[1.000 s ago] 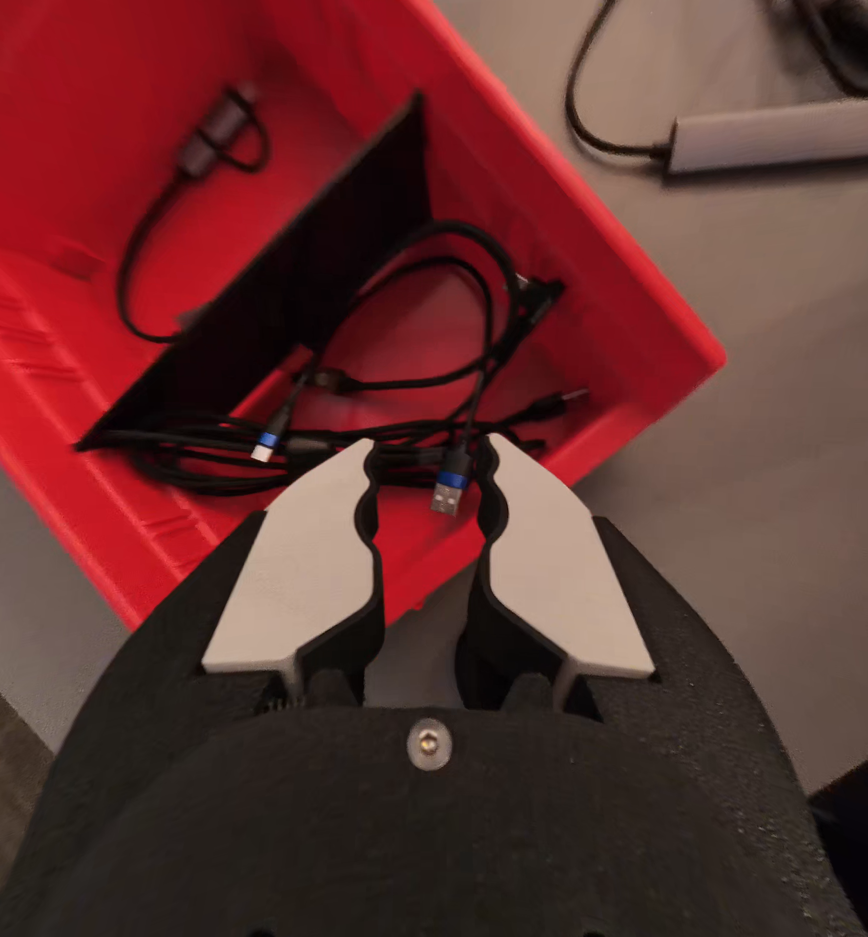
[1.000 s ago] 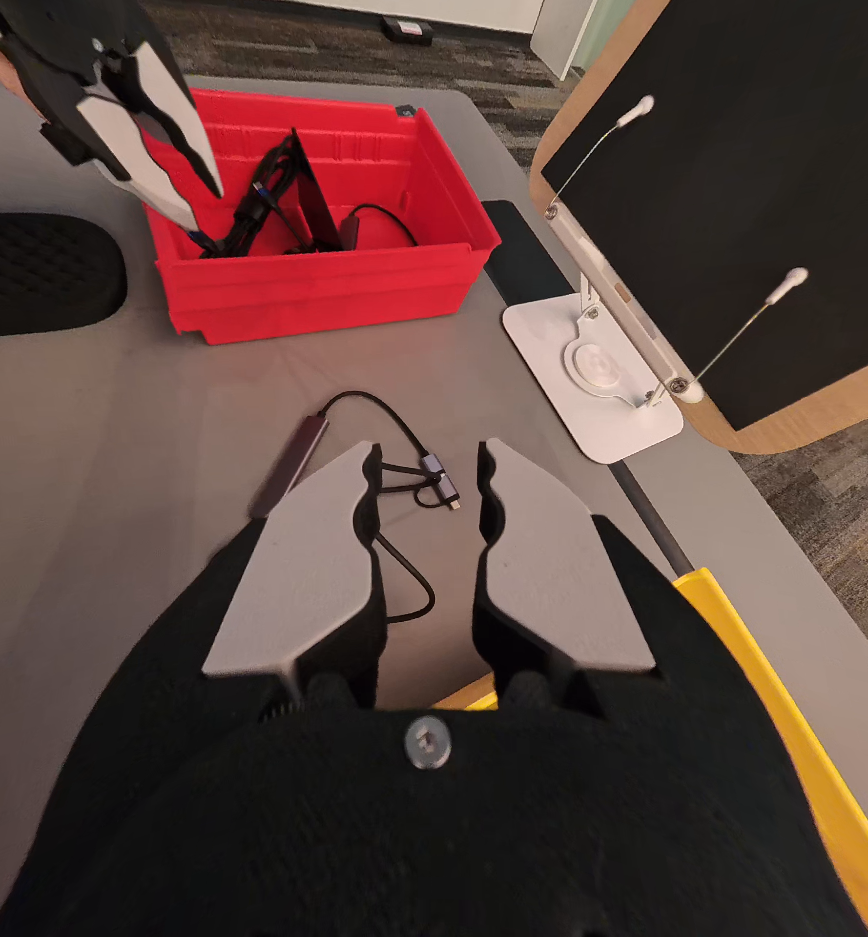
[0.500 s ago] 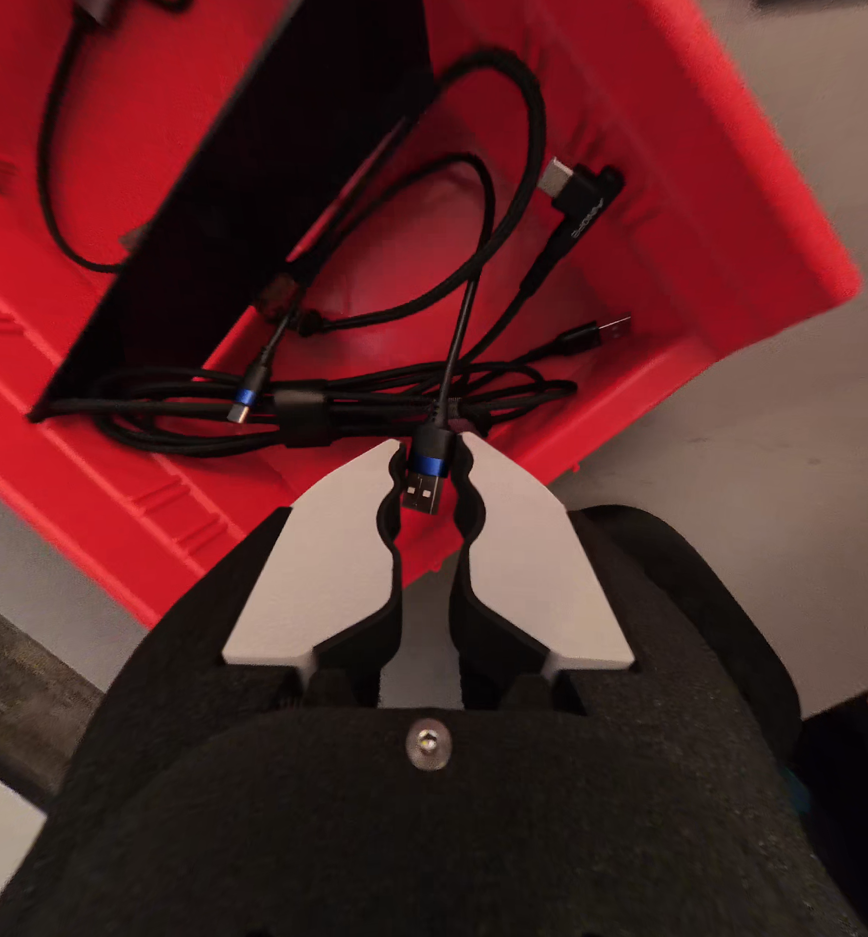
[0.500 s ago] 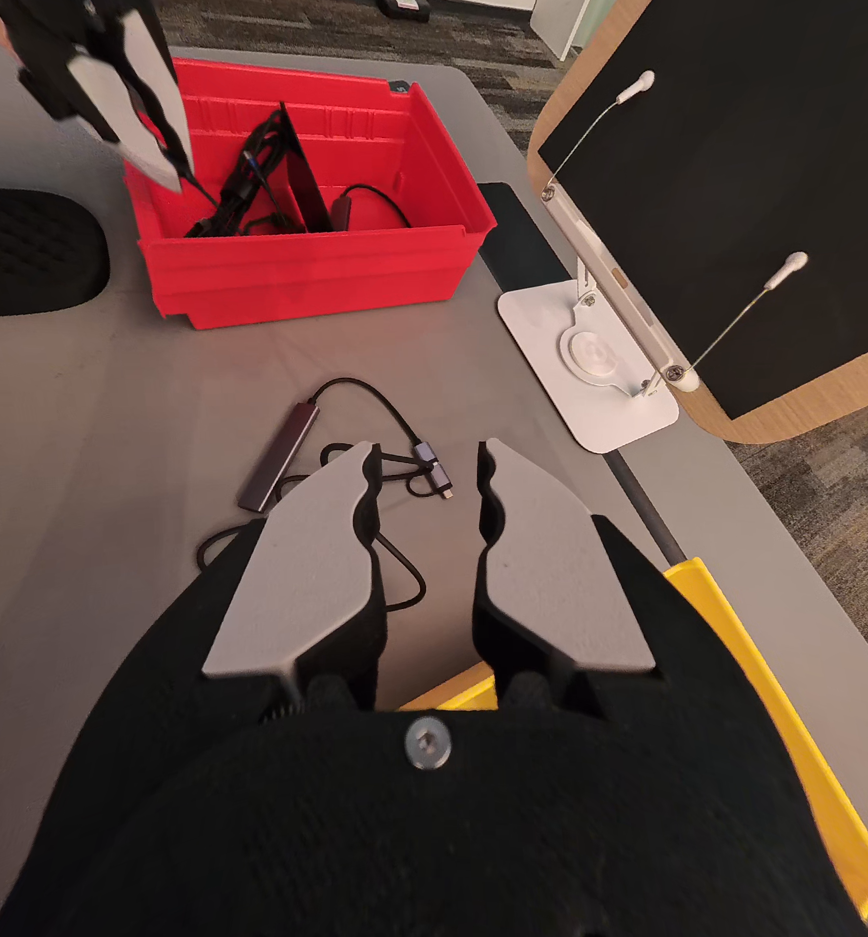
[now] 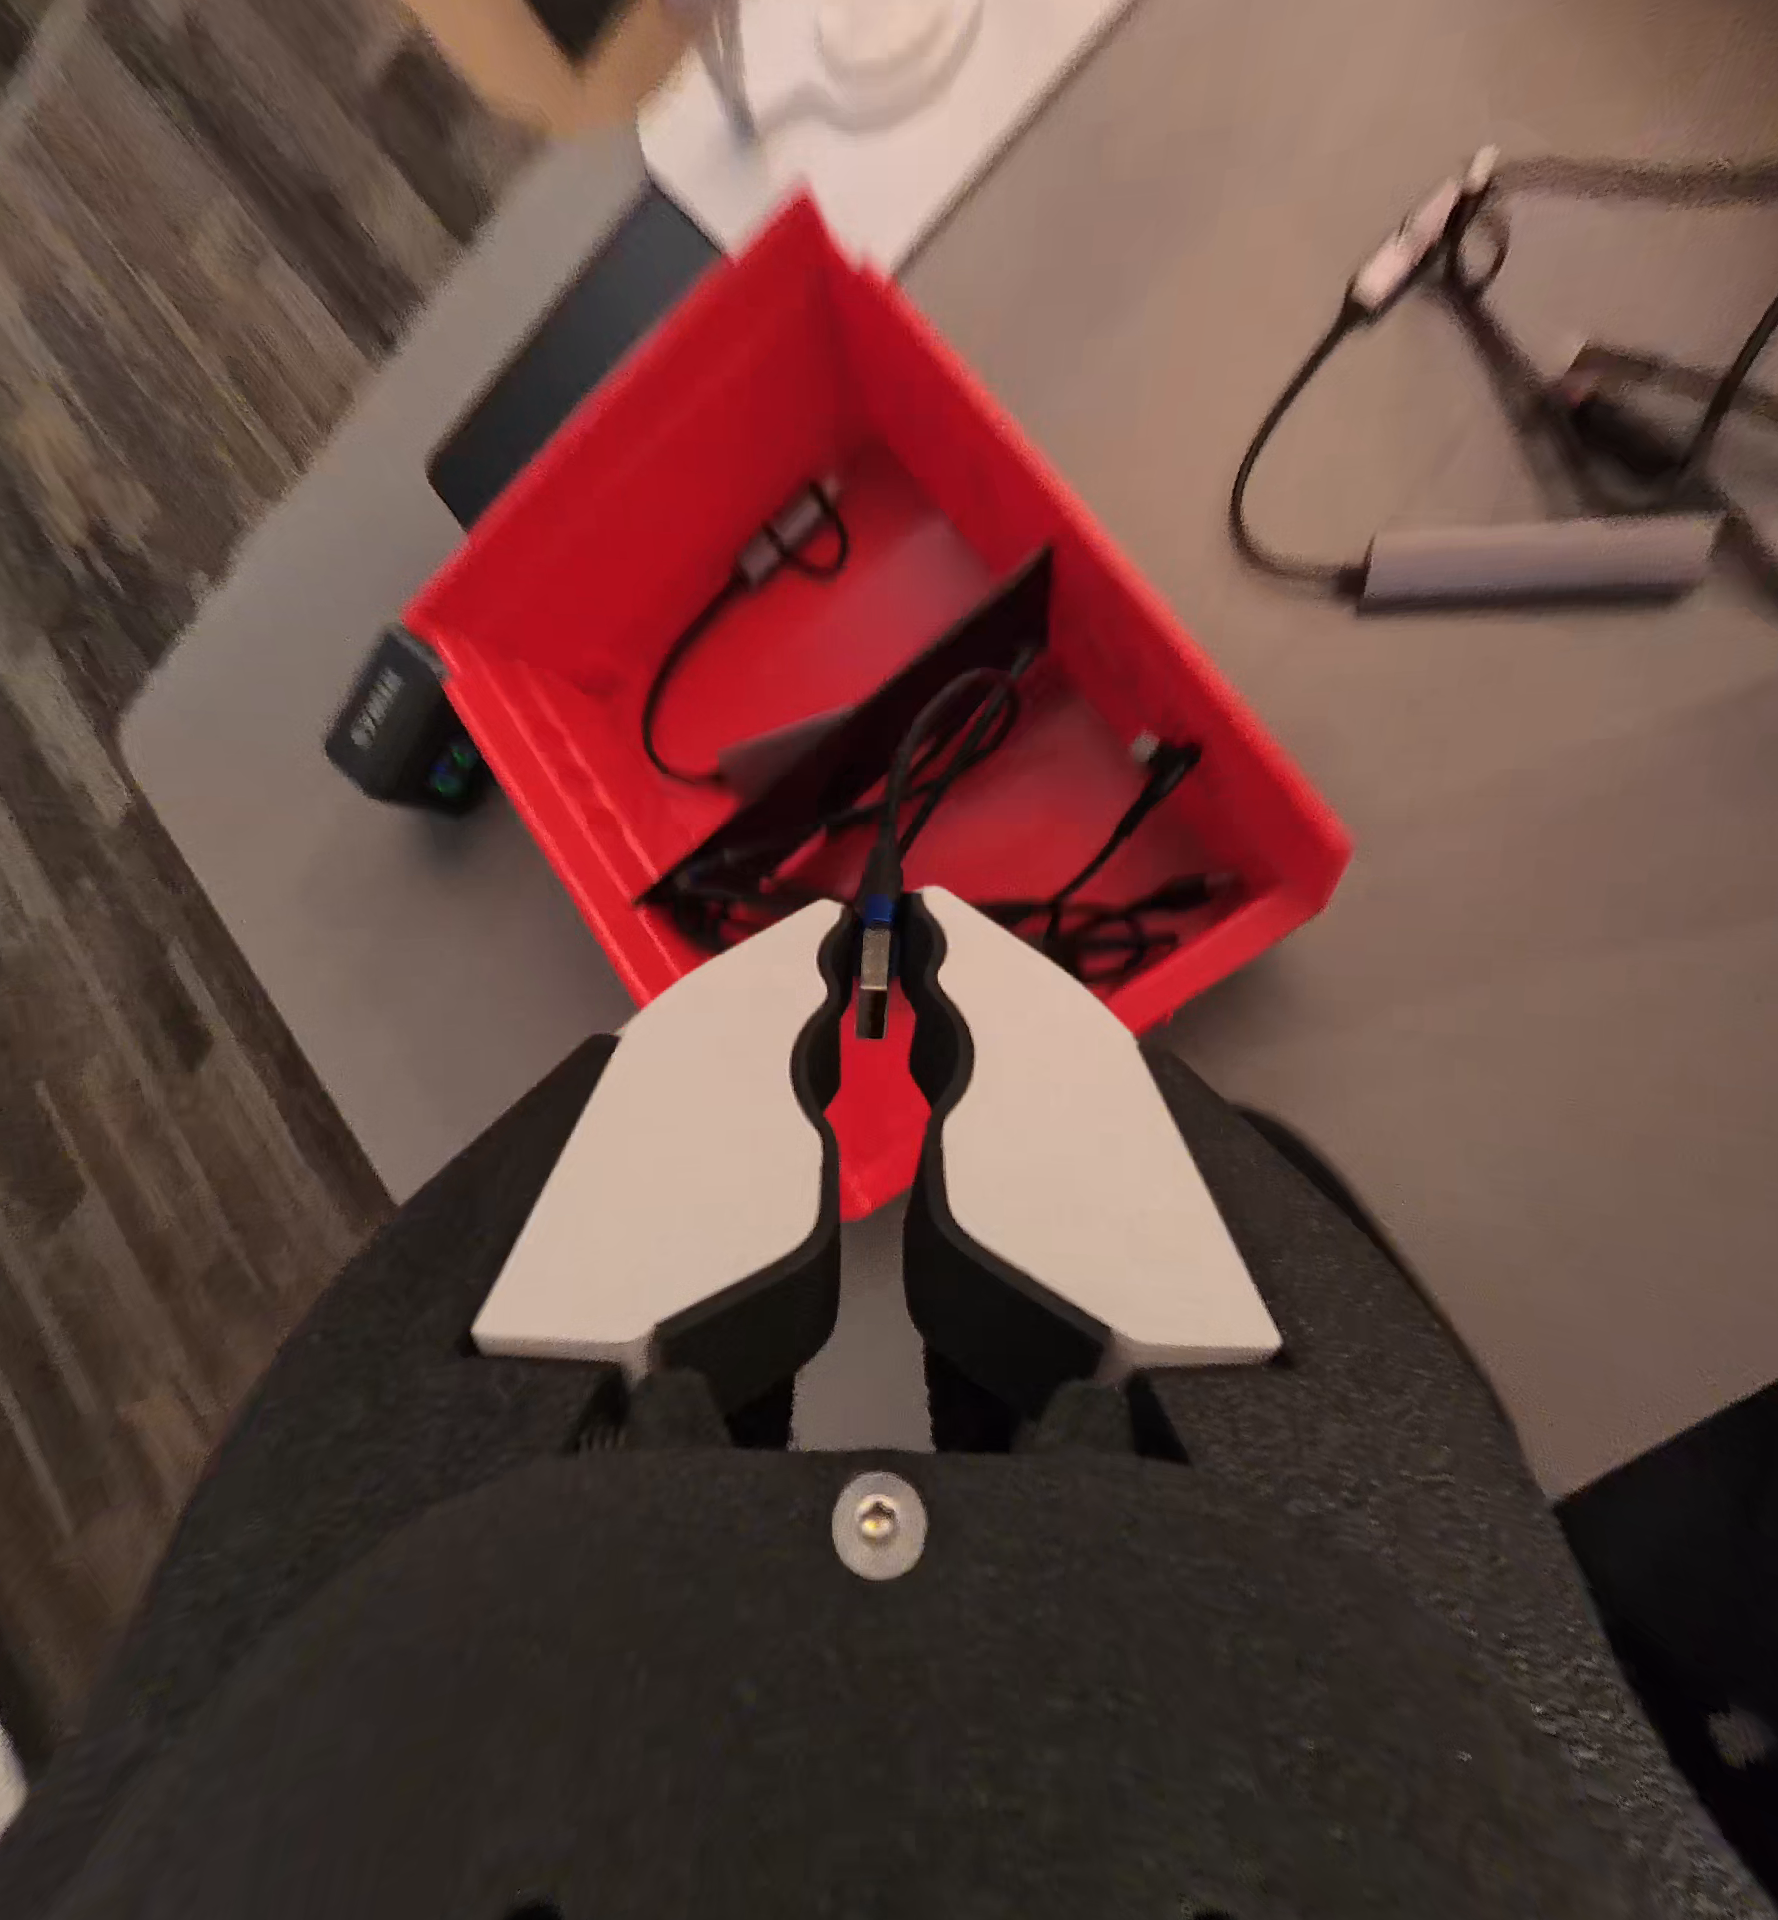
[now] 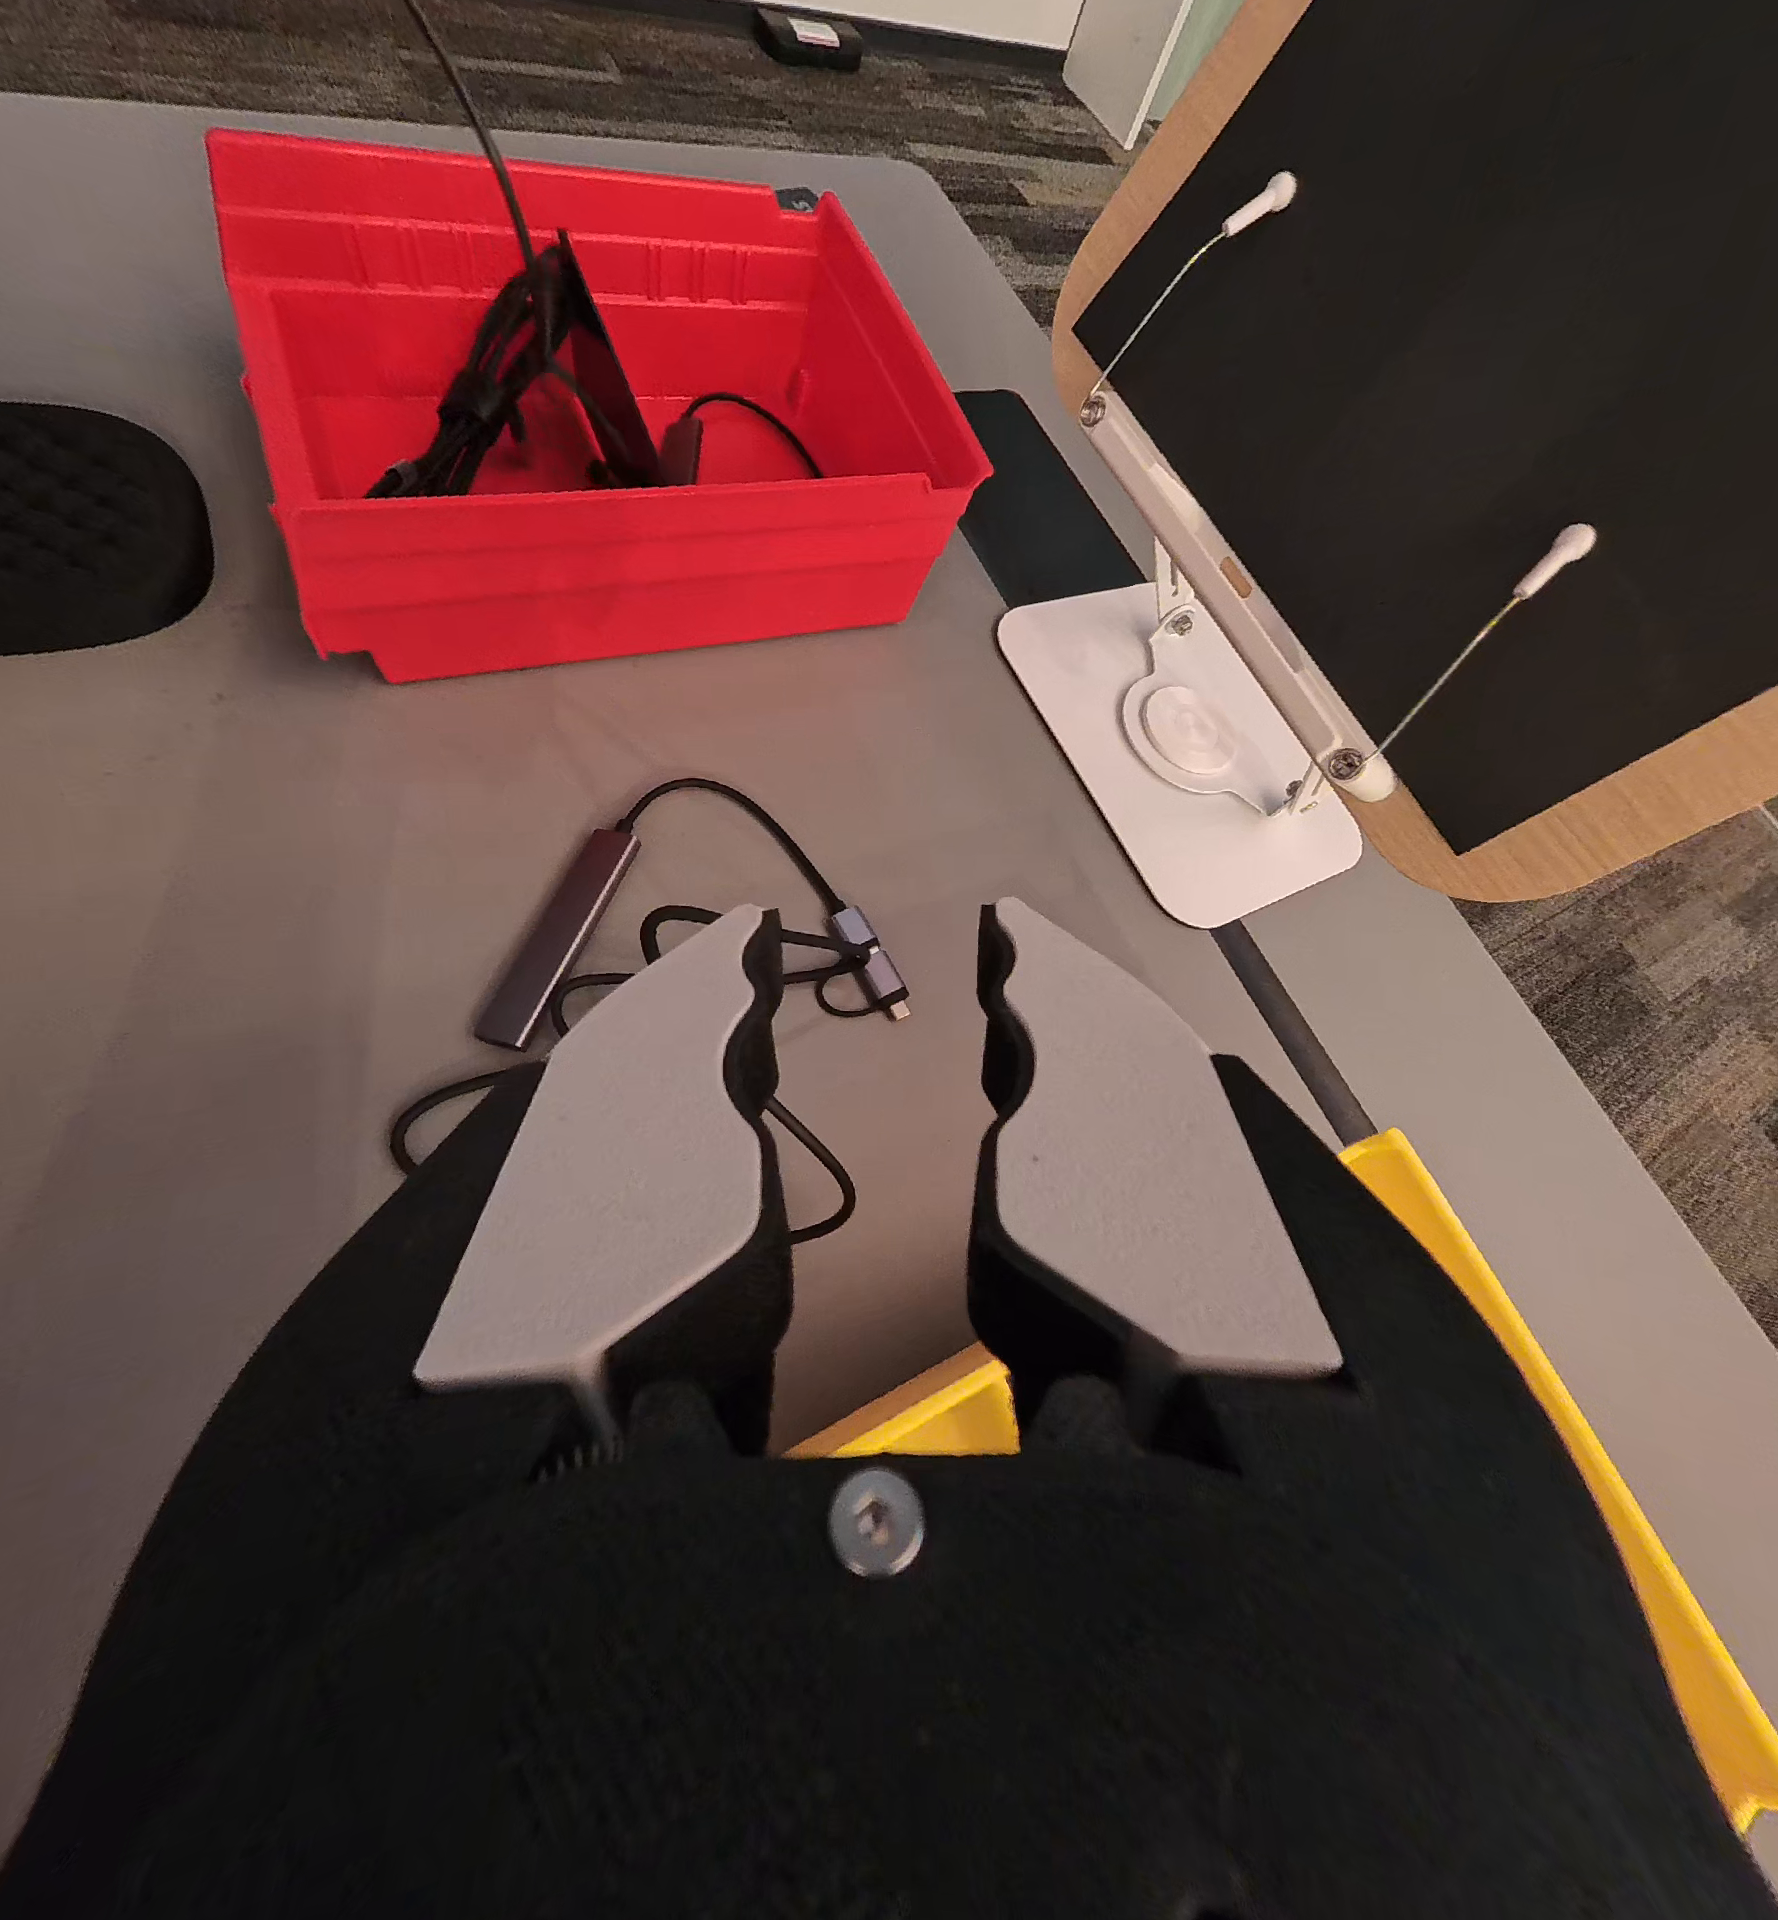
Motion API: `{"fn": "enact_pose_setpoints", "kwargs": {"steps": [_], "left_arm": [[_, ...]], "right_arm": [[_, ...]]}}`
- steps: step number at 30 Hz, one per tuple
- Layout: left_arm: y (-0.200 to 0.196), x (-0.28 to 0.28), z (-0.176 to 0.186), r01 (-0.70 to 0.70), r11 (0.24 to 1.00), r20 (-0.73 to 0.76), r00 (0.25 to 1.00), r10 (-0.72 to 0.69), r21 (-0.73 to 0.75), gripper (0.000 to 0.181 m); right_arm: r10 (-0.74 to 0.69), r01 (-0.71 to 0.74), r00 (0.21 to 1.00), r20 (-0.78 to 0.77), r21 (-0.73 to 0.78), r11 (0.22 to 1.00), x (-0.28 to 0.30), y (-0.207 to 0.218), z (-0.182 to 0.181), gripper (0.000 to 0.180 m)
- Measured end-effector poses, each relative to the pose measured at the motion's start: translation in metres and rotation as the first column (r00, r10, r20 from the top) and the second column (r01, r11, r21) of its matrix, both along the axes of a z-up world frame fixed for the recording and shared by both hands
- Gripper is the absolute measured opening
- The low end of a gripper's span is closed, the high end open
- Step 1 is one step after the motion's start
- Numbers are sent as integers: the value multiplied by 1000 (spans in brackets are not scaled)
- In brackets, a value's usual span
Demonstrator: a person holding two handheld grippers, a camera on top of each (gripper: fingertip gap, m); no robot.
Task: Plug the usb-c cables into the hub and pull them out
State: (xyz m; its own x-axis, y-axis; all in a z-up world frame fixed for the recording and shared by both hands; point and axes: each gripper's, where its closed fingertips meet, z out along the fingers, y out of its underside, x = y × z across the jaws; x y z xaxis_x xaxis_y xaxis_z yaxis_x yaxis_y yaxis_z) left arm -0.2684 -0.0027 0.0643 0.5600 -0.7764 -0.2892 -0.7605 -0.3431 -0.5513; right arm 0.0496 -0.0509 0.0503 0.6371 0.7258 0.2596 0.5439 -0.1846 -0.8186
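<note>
My left gripper [image 5: 877,920] is shut on the metal plug of a black cable with a blue collar [image 5: 877,940]. It holds the plug high above the red bin [image 5: 1093,520], and the cable hangs down into the near compartment's cable bundle [image 5: 1103,935]. In the right wrist view that cable [image 6: 485,145] rises taut from the bin [image 6: 604,582] out of the top edge. A grey hub [image 6: 558,935] lies on the table with its lead and double connector [image 6: 869,956]. It also shows in the left wrist view [image 5: 1529,561]. My right gripper [image 6: 874,920] is open and empty, above the connector.
A black divider [image 6: 599,384] splits the bin; a second hub with a lead [image 5: 791,540] lies in the other compartment. A yellow bin [image 6: 1467,1330] sits under my right gripper. A white stand base [image 6: 1176,748] carries a black board at right. A black pad [image 6: 54,520] lies at left. The grippers' ends are close to 35 cm from one another. From my right tips it is roughly 20 cm to the grey hub [image 6: 558,935]; from my left, 30 cm. Look for it in the left wrist view [image 5: 1509,567] too.
My left gripper closed on the blue-collared plug and rose well above the bin, drawing the cable up; it left the right wrist view. My right gripper stayed open and barely moved.
</note>
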Motion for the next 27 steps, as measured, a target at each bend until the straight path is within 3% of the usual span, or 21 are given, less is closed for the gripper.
{"fn": "enact_pose_setpoints", "kwargs": {"steps": [3,7,11,23,27], "left_arm": [[-15,42,29,55,994,82,995,-62,91,7],[-28,93,50,101,963,42,992,-115,248,7],[-36,138,56,166,953,23,984,-178,254,7],[-20,188,133,163,924,91,974,-207,347,8],[-26,201,153,182,902,91,968,-235,392,8]], "right_arm": [[-7,7,1000,-9,7,1000,3,1,3,37],[-17,17,1000,-17,12,1000,8,1,5,37],[-19,19,999,-26,17,1000,10,0,8,37],[-37,39,998,-52,36,999,21,1,16,37],[26,-21,996,-90,61,998,9,-3,21,37]]}}
